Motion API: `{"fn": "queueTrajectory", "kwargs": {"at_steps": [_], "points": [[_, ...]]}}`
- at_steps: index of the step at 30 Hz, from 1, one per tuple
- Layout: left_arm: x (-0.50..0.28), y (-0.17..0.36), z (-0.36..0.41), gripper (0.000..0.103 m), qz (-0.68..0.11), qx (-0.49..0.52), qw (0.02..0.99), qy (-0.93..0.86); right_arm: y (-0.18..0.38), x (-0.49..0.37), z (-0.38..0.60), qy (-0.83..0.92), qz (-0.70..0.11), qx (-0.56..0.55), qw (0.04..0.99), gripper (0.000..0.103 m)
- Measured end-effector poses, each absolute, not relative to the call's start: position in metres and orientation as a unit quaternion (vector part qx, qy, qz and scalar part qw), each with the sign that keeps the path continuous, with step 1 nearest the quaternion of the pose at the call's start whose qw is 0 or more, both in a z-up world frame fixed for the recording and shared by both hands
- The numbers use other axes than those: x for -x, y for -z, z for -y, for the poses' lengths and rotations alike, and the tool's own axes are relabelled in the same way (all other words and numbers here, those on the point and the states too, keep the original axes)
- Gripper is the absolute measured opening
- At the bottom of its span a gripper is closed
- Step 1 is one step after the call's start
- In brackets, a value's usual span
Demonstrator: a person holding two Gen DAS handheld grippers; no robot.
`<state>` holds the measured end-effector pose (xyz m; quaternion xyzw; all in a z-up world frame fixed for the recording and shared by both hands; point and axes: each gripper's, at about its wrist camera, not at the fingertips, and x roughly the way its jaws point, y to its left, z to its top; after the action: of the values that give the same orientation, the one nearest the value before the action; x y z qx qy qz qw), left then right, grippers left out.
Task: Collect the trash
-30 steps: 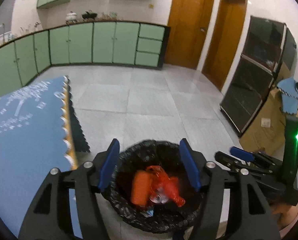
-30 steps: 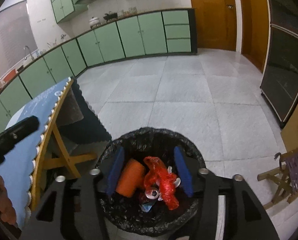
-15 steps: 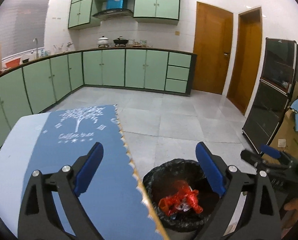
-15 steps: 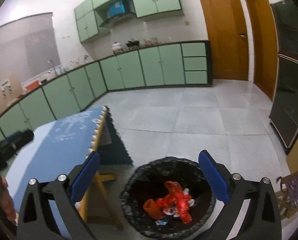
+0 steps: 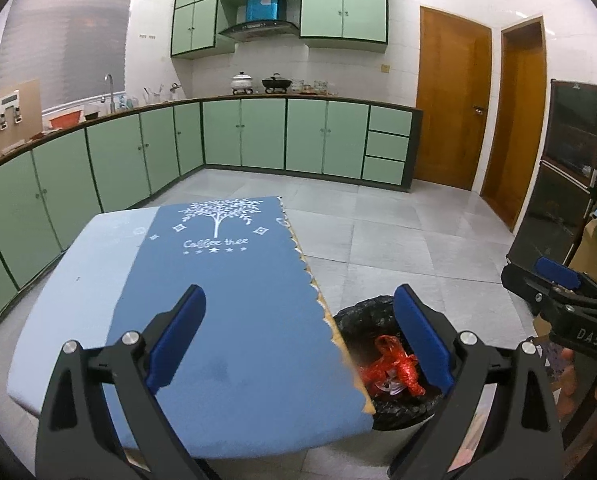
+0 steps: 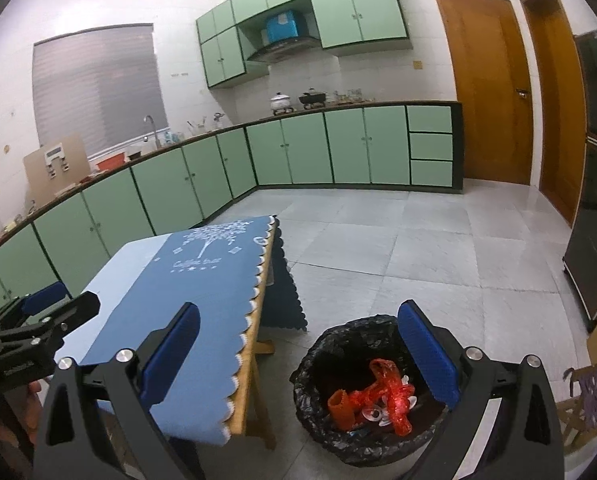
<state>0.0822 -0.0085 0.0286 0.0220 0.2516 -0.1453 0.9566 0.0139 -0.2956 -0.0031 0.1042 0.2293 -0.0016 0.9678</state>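
A bin lined with a black bag [image 6: 338, 344] stands on the floor to the right of the table. Inside lie a crumpled red wrapper [image 6: 390, 390], an orange cup [image 6: 340, 408] and clear plastic bits. In the left wrist view the bin [image 5: 362, 316] is half hidden by the table edge, and the red wrapper [image 5: 394, 364] shows. My left gripper [image 5: 298, 332] hangs open and empty above the table's near right edge. My right gripper [image 6: 298, 344] is open and empty, above and short of the bin. Each gripper also shows at the edge of the other's view: the right gripper [image 5: 554, 280], the left gripper [image 6: 46, 312].
The table carries a blue cloth [image 5: 238, 280] with a white tree print and a scalloped edge; its wooden legs [image 6: 258, 380] stand beside the bin. Green cabinets [image 5: 258, 140] line the far walls. A dark glass cabinet [image 5: 558, 184] and cardboard stand right, and a small wooden rack [image 6: 590, 396] is near the bin.
Both grippers have opened wide and risen back from just over the bin. The table top has come into view and the bin looks smaller and lower.
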Motion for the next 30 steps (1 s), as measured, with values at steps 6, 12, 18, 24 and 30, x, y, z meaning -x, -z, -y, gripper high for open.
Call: {"fn": "queueTrajectory", "kwargs": {"at_steps": [6, 12, 18, 24, 30], "points": [[-0.060, -0.034, -0.005, 0.093, -0.239, -0.028, 0.962, 0.129, -0.003, 0.002, 0.279, -0.014, -0.225, -0.094, 0.970, 0.097], [-0.042, -0.036, -0.014, 0.095, -0.221, -0.030, 0.968, 0.115, -0.004, 0.014, 0.267, -0.027, -0.224, -0.091, 0.970, 0.097], [-0.034, -0.037, -0.021, 0.095, -0.215, -0.024, 0.970, 0.109, -0.003, 0.024, 0.260, -0.037, -0.221, -0.082, 0.971, 0.097], [-0.032, -0.037, -0.021, 0.096, -0.213, -0.023, 0.971, 0.106, -0.003, 0.026, 0.255, -0.040, -0.218, -0.079, 0.972, 0.097], [-0.032, -0.035, -0.022, 0.096, -0.211, -0.024, 0.972, 0.103, -0.003, 0.026, 0.254, -0.039, -0.218, -0.075, 0.972, 0.097]]}}
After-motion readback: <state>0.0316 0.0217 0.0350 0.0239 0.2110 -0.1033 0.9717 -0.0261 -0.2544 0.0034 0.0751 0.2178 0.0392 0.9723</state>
